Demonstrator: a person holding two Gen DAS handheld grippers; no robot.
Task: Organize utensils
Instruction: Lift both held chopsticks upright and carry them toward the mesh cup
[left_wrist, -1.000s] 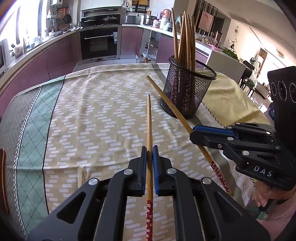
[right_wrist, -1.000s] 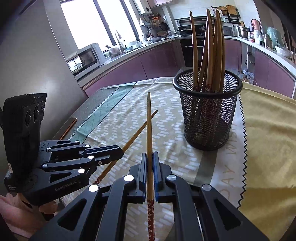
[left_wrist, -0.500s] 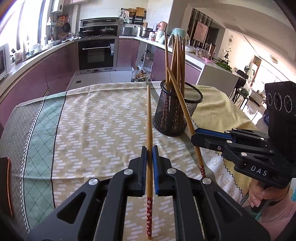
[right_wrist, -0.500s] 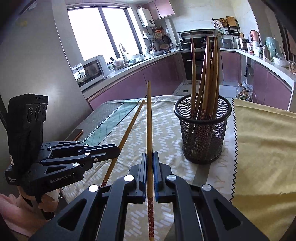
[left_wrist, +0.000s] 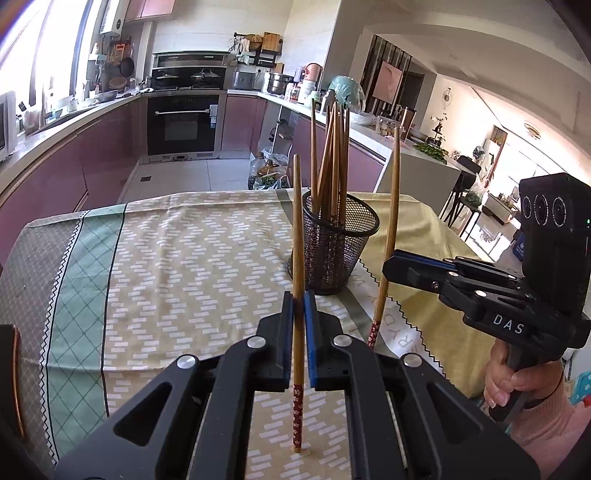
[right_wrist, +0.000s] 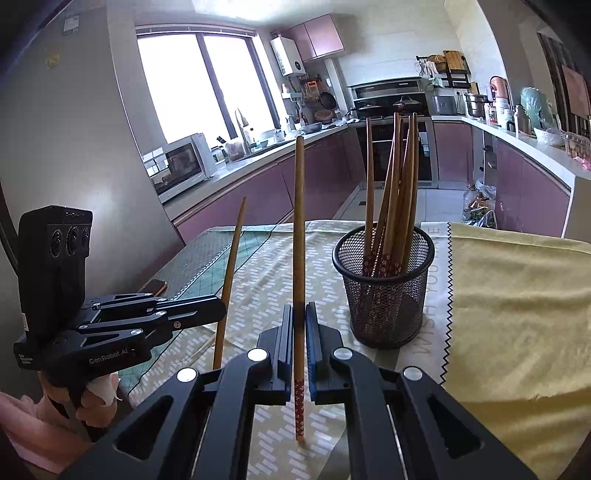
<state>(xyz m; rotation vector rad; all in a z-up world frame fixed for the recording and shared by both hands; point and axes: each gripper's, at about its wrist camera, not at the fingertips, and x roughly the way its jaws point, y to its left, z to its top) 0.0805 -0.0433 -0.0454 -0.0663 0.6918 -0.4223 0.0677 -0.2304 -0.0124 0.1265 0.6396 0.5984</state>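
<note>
My left gripper (left_wrist: 299, 300) is shut on a wooden chopstick (left_wrist: 298, 229) with a red patterned end, which rises steeply above the table. To its right, my right gripper (left_wrist: 390, 263) is shut on a second chopstick (left_wrist: 393, 199), also held steep. Between and behind them stands a black mesh holder (left_wrist: 334, 254) with several chopsticks (left_wrist: 332, 155) upright in it. In the right wrist view my right gripper (right_wrist: 299, 311) clamps its chopstick (right_wrist: 298, 221). The left gripper (right_wrist: 218, 308) with its chopstick (right_wrist: 232, 254) is on the left and the holder (right_wrist: 384, 295) on the right.
A patterned tablecloth (left_wrist: 184, 258) covers the table, with a yellow cloth (right_wrist: 517, 295) over its right part. A dark flat object (right_wrist: 153, 286) lies near the left edge. Kitchen counters and an oven stand beyond the far edge. A hand (left_wrist: 517, 384) holds the right gripper's handle.
Both grippers have risen and tipped upward, each still clamped on its chopstick. The chopsticks now stand steeper, clear of the cloth, and the holder sits lower in both views.
</note>
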